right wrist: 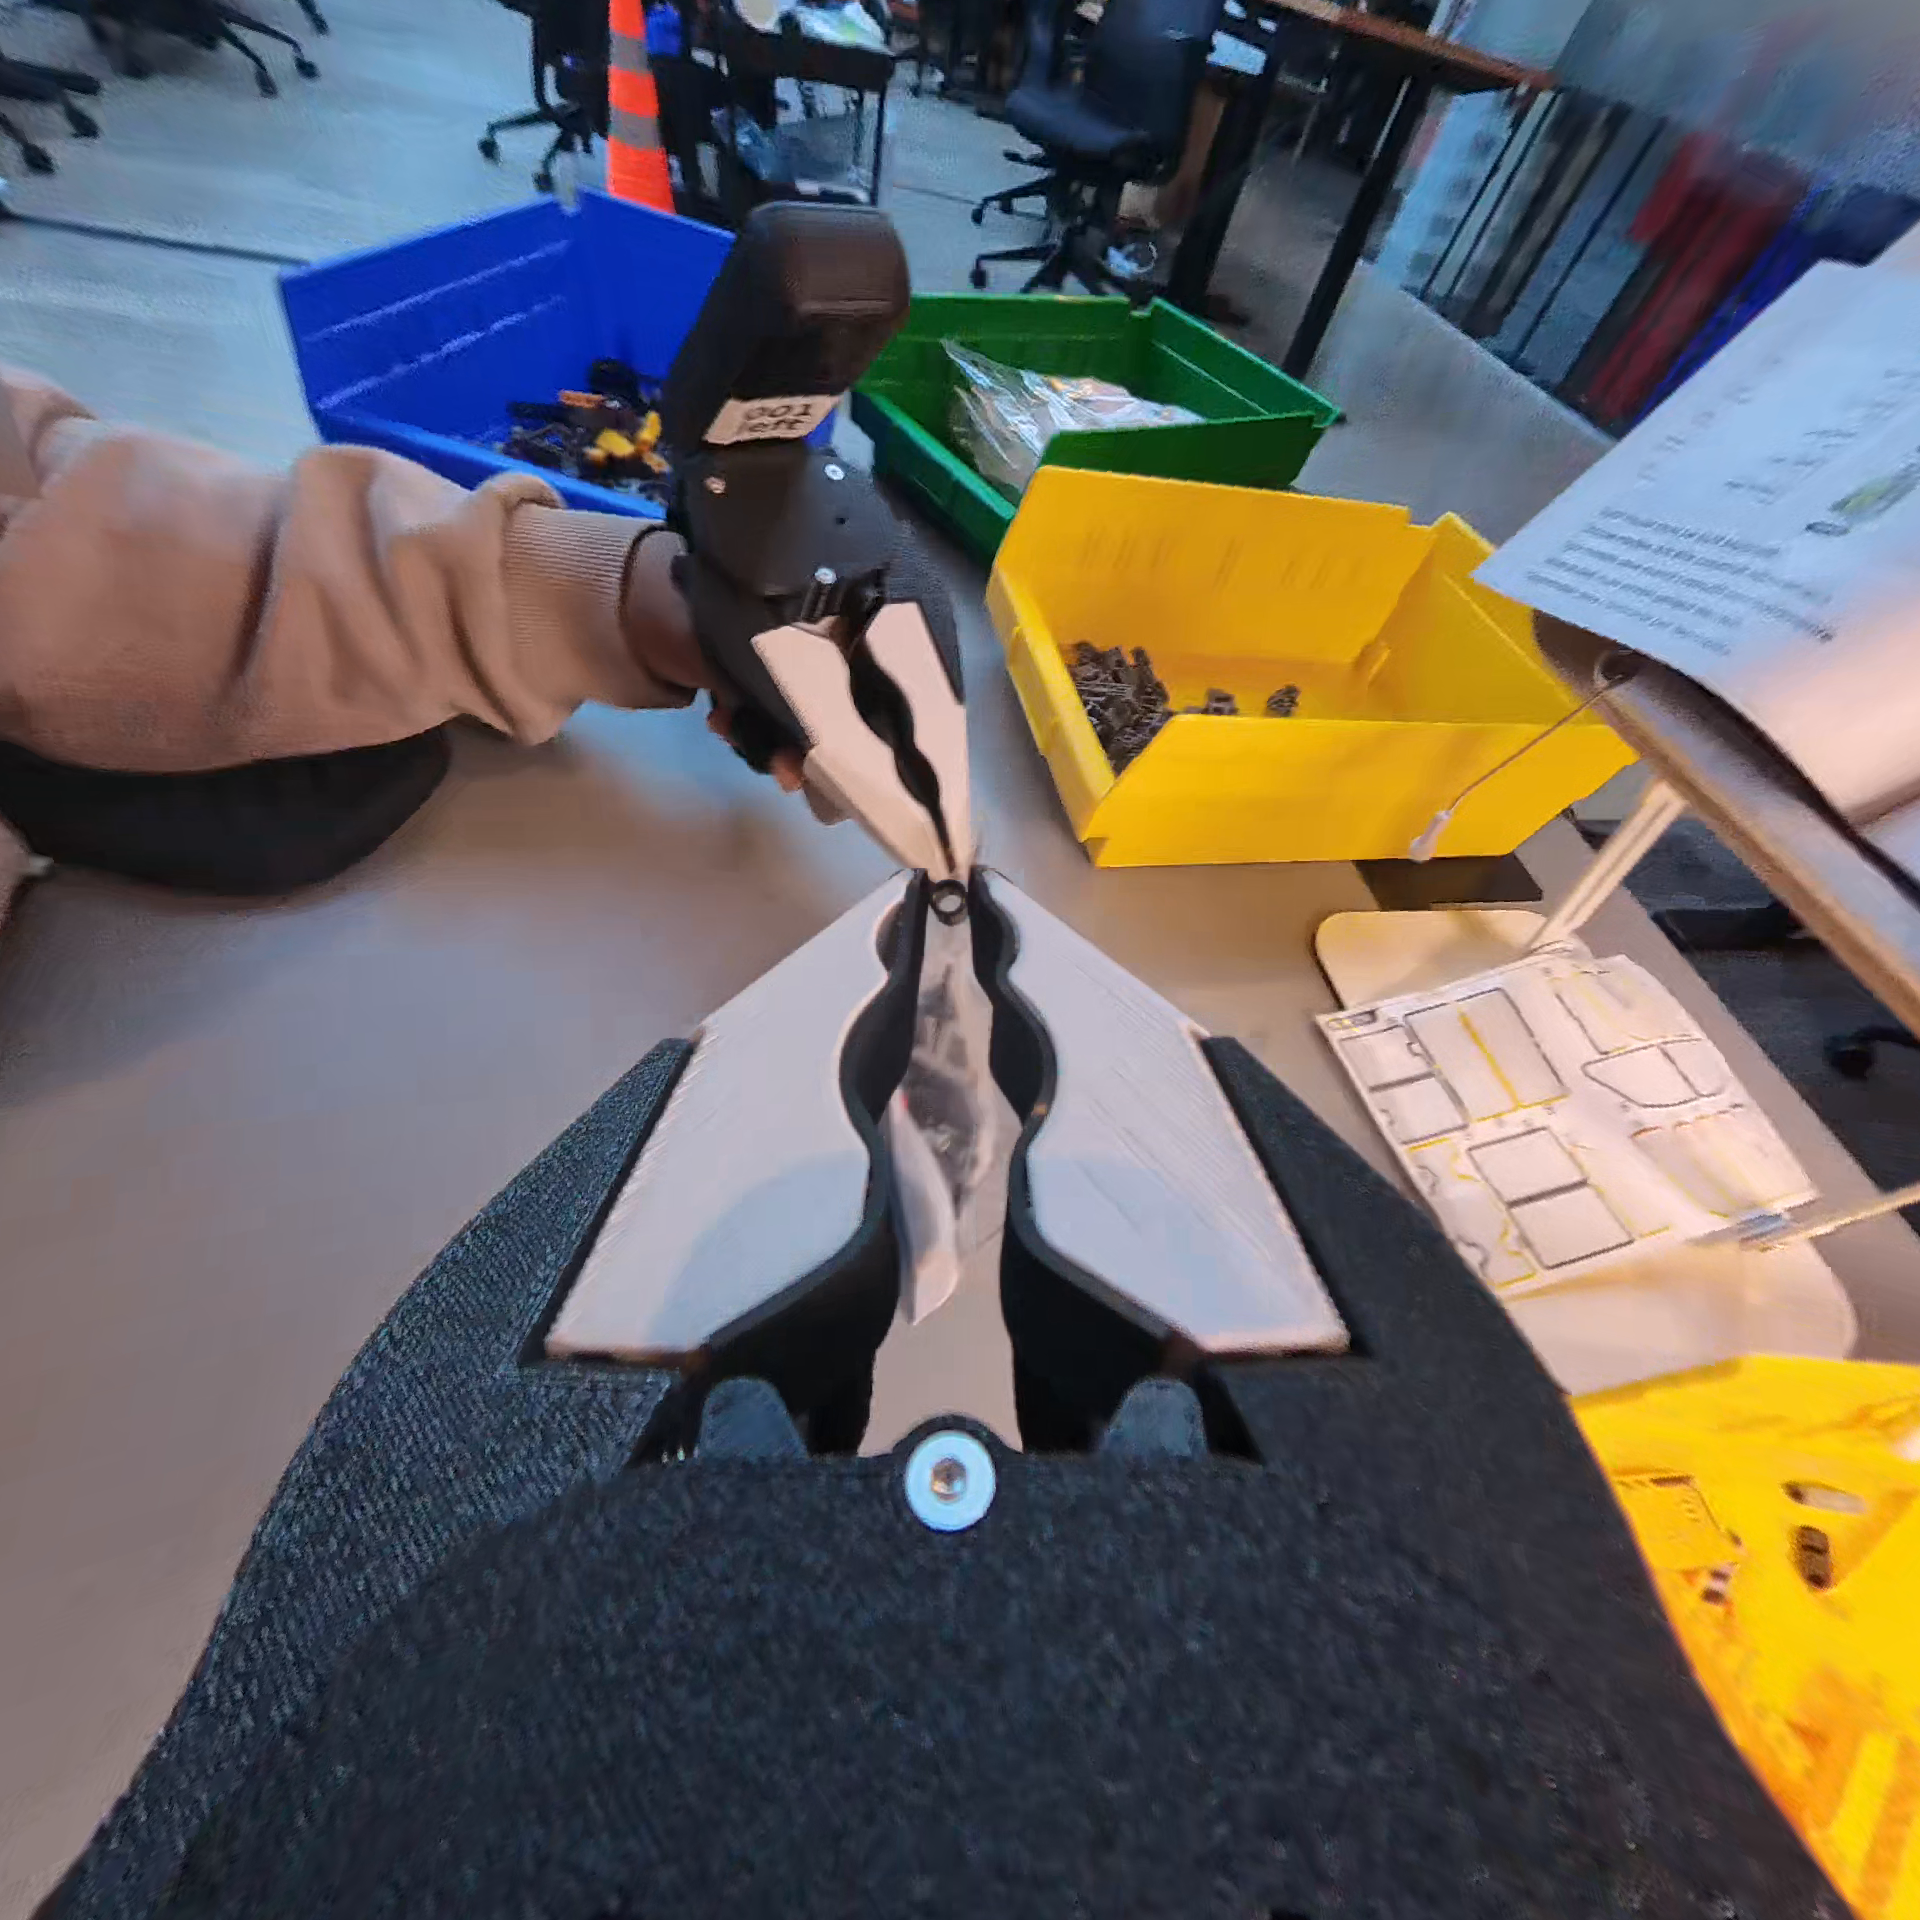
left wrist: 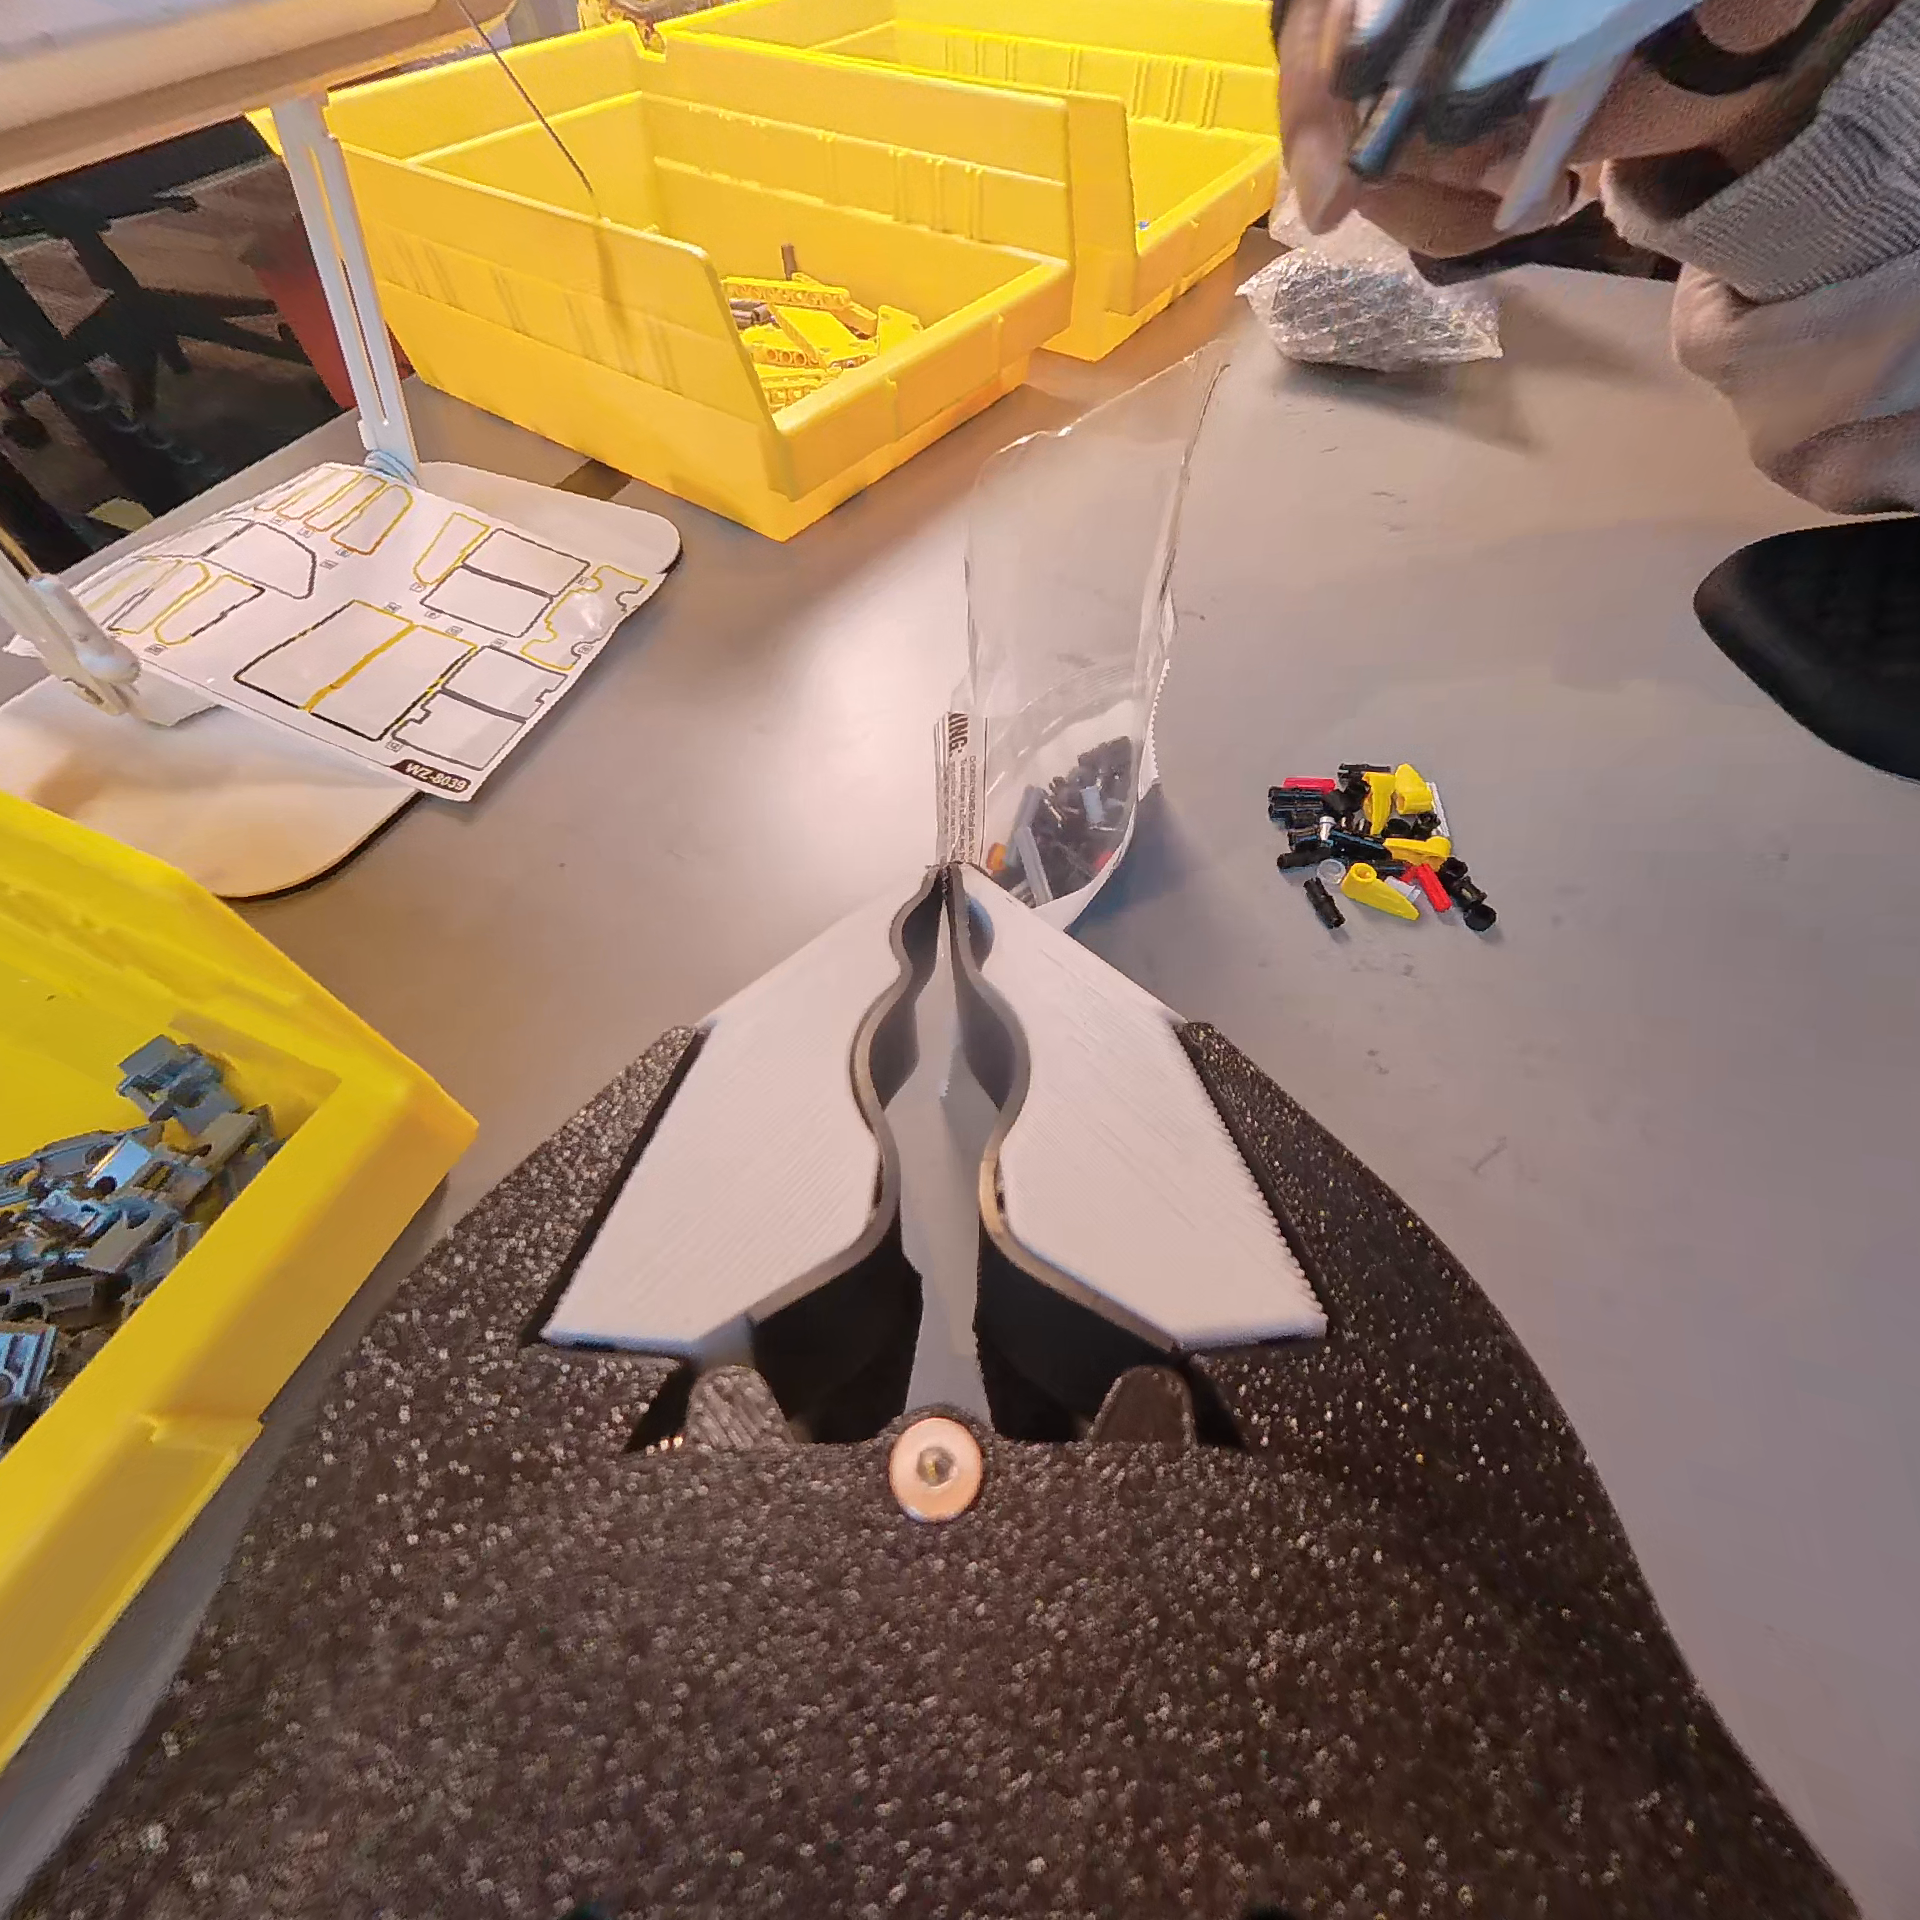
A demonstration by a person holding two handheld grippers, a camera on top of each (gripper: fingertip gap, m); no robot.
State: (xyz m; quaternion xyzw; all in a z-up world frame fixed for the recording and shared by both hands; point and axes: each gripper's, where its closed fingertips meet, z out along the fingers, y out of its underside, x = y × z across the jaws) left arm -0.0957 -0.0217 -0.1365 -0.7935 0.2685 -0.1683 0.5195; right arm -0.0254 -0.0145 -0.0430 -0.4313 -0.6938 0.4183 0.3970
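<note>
Clear plastic bag of small dark building parts lies on the plain grey table, stretching away from the left gripper in the left wrist view, its open mouth at the far end and its contents gathered at the near end.

Around it, from large to small: a deep yellow plastic bin of yellow beams stands beyond the bag, and a second yellow plastic bin of grey connectors sits near the left gripper's side. A white printed sticker sheet with outlined panels lies flat between those two bins. A little loose heap of black, yellow and red pieces rests on the table just beside the bag, apart from it.

The left gripper's grey claw is pressed together on the bag's near corner, pinching only the thin film beside the printed seam. The right gripper hangs above, looking down over the bag; its claw is closed on a tiny black plastic ring right at the tips.

The film looks slippery and the pinch is narrow, so a firm hold at that seam probably matters. The ring is gripped by very little, and likely slips with any twist.
</note>
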